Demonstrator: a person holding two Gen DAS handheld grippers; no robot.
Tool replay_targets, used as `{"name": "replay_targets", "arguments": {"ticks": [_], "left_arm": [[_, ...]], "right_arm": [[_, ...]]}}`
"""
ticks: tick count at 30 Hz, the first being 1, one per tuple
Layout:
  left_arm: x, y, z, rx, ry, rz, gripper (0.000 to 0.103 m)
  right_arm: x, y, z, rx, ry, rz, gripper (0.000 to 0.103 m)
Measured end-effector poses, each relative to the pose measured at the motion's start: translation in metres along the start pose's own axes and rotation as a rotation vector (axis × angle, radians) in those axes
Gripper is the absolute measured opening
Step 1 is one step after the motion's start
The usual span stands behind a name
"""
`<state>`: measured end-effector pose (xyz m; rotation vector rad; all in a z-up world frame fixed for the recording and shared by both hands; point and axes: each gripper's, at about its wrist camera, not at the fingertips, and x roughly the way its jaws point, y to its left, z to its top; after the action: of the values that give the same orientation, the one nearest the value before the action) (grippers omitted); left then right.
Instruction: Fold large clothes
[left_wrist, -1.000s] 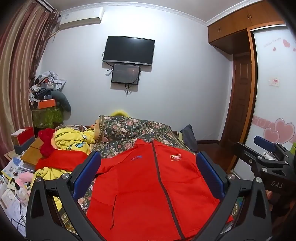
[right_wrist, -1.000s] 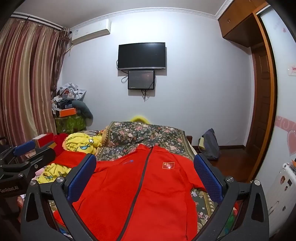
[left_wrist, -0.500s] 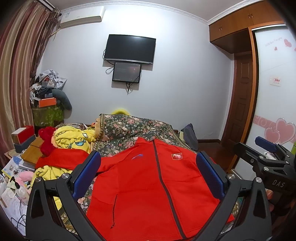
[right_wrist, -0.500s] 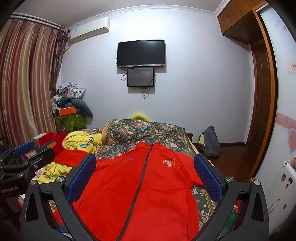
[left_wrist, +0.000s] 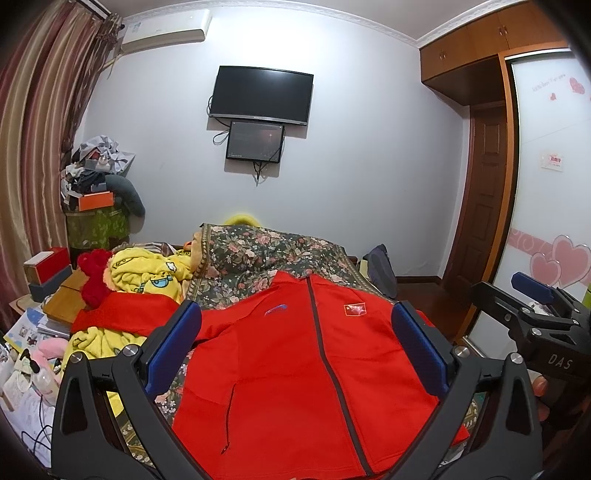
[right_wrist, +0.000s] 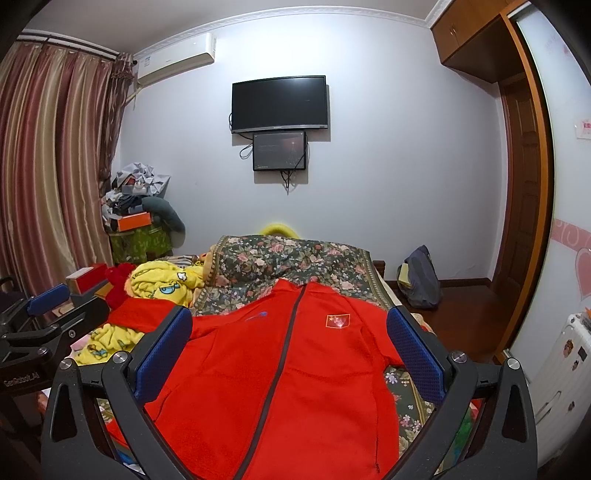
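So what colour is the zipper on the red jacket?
Dark grey, running down the middle of the red jacket; zipper shows best in the left wrist view.

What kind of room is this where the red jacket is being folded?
It looks like a home bedroom. The red jacket lies spread on a bed with a flowered bedspread, a television hangs on the wall beyond it, and striped curtains cover the left side.

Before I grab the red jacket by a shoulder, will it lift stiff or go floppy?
Probably floppy: the red jacket lies flat and follows the floral bedspread, so it should sag from one pinch. Its zipper is closed, so the front panels likely lift together. The spread left sleeve may trail.
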<state>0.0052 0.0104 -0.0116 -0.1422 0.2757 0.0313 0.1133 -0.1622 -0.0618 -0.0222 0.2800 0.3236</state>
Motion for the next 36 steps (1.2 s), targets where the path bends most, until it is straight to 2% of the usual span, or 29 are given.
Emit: {"name": "replay_targets", "arguments": {"ticks": [36], "left_arm": [[0.009, 0.0059, -0.0026, -0.007, 0.021, 0.009, 0.103]], "right_arm": [[0.0, 0.0005, -0.0041, 0.003, 0.013, -0.004, 0.103]]}}
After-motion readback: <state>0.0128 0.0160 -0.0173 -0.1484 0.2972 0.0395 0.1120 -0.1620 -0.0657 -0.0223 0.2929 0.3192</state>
